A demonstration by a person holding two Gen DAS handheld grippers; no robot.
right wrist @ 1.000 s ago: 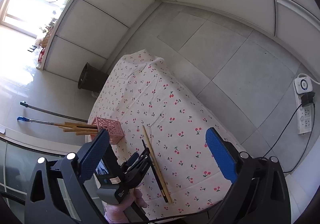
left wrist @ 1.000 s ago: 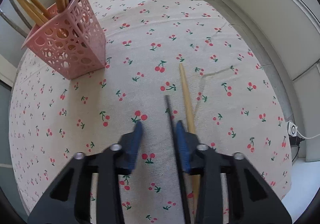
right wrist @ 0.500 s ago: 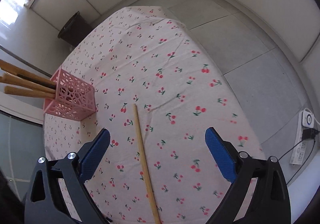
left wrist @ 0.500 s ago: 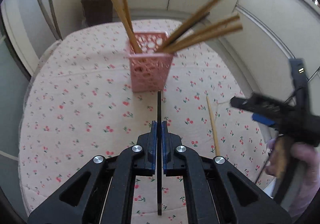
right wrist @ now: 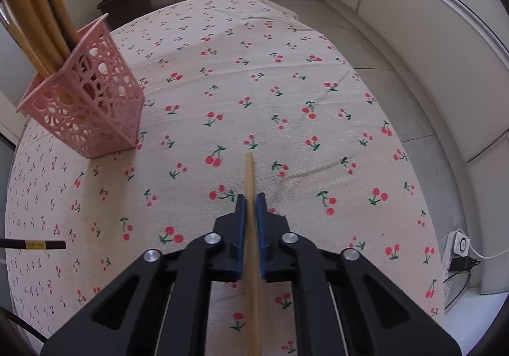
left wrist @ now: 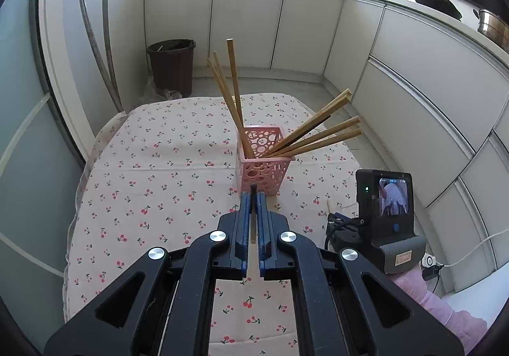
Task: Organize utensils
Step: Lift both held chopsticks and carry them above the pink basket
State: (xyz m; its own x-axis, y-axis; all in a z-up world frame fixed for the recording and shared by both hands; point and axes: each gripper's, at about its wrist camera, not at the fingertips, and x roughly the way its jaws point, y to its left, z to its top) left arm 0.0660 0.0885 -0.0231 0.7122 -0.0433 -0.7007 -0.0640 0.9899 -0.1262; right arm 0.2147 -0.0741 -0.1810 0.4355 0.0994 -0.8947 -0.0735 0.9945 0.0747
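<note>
My left gripper is shut on a thin dark chopstick, held above the cherry-print tablecloth and pointing at the pink lattice basket. Several wooden chopsticks lean out of that basket. The dark chopstick's banded end shows at the left edge of the right wrist view. My right gripper is low over the cloth, its jaws closing tight on a light wooden chopstick that lies on the cloth and runs between the pads. The basket stands to its upper left.
A dark bin stands on the floor beyond the table's far end, with white cabinets behind. A pink sleeve and the right gripper's body are at the table's right edge. A socket with a cable sits on the floor at right.
My left gripper closed on the dark chopstick, lifted it off the cloth and swung to face the basket. My right gripper dropped to the cloth and closed on the wooden chopstick.
</note>
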